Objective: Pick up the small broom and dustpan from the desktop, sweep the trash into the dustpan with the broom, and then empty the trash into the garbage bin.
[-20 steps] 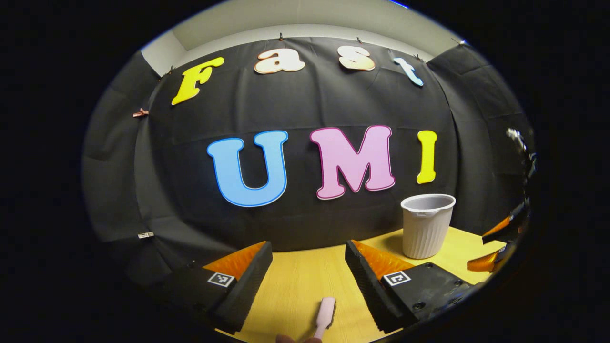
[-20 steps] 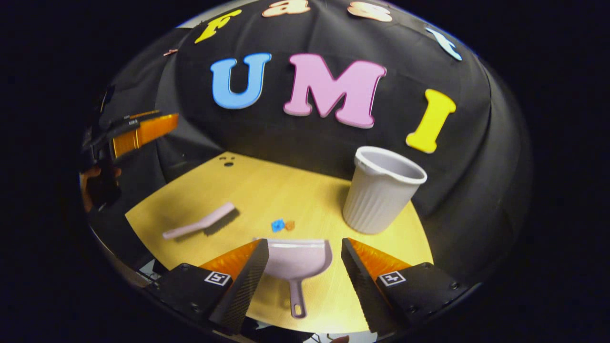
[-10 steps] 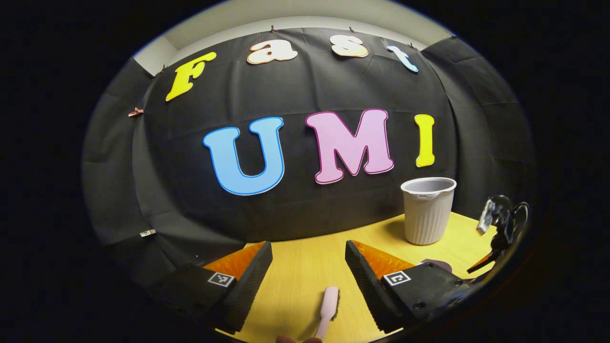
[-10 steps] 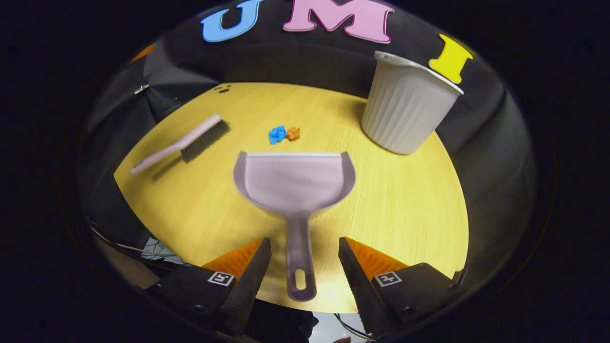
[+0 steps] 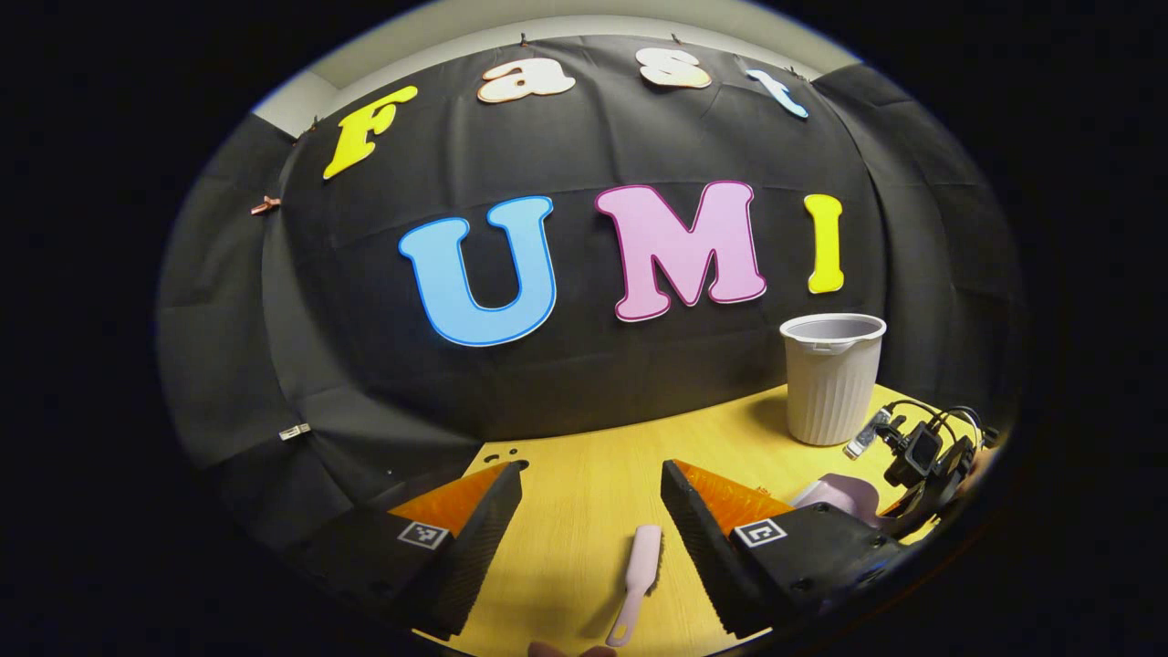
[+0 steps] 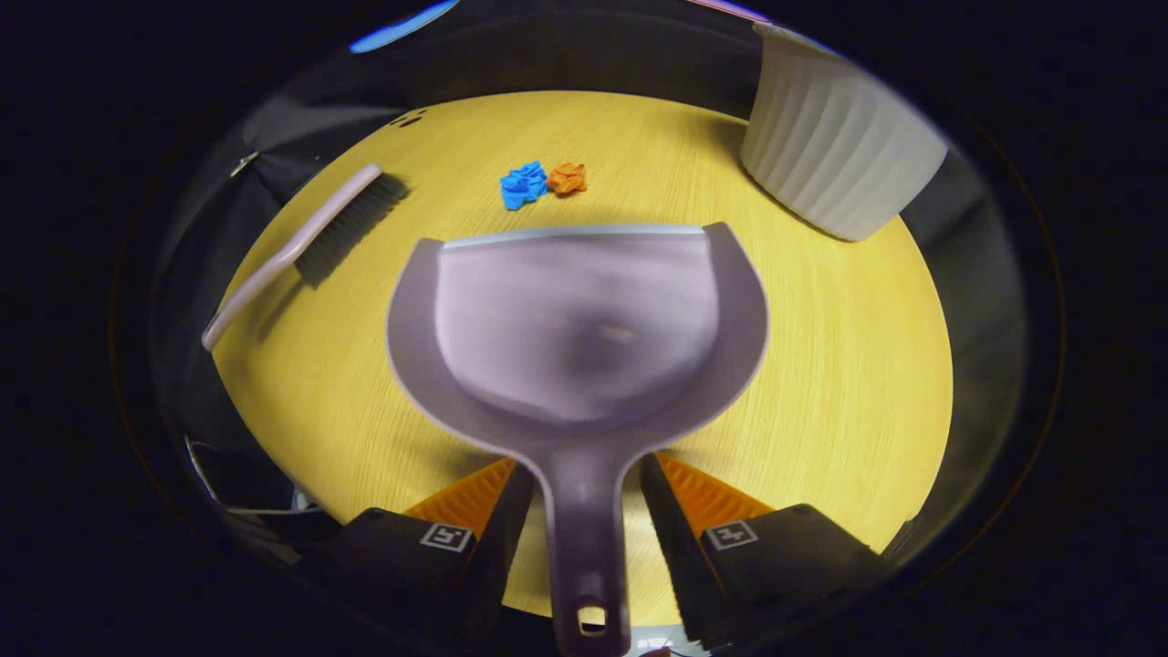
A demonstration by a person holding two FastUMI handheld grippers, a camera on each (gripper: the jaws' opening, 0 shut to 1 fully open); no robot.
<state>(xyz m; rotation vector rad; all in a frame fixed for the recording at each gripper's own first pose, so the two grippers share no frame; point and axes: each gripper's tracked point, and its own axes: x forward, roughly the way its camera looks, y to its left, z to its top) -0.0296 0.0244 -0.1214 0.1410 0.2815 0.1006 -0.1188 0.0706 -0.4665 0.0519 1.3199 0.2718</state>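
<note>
A lilac dustpan [image 6: 575,319] lies flat on the yellow table [image 6: 839,383], its mouth facing two trash scraps, blue [image 6: 523,184] and orange [image 6: 568,177]. My right gripper [image 6: 584,461] is open, its fingers standing close on either side of the dustpan handle [image 6: 584,547]. The lilac broom [image 6: 301,251] lies to the left, bristles down. In the left gripper view the broom [image 5: 639,575] lies low between the fingers of my open left gripper [image 5: 591,470], which hangs above it. The right gripper [image 5: 922,456] shows farther off, near the dustpan [image 5: 835,497].
A ribbed white garbage bin [image 6: 839,155] stands at the table's back right, also seen as the bin [image 5: 832,379] in the left gripper view. The black cloth wall rises right behind the table. Cables hang below the table's near left edge [image 6: 228,456].
My right gripper has dropped and moved forward until the dustpan handle lies between its fingers, which have narrowed slightly. The left gripper has tilted slightly down, showing more of the broom.
</note>
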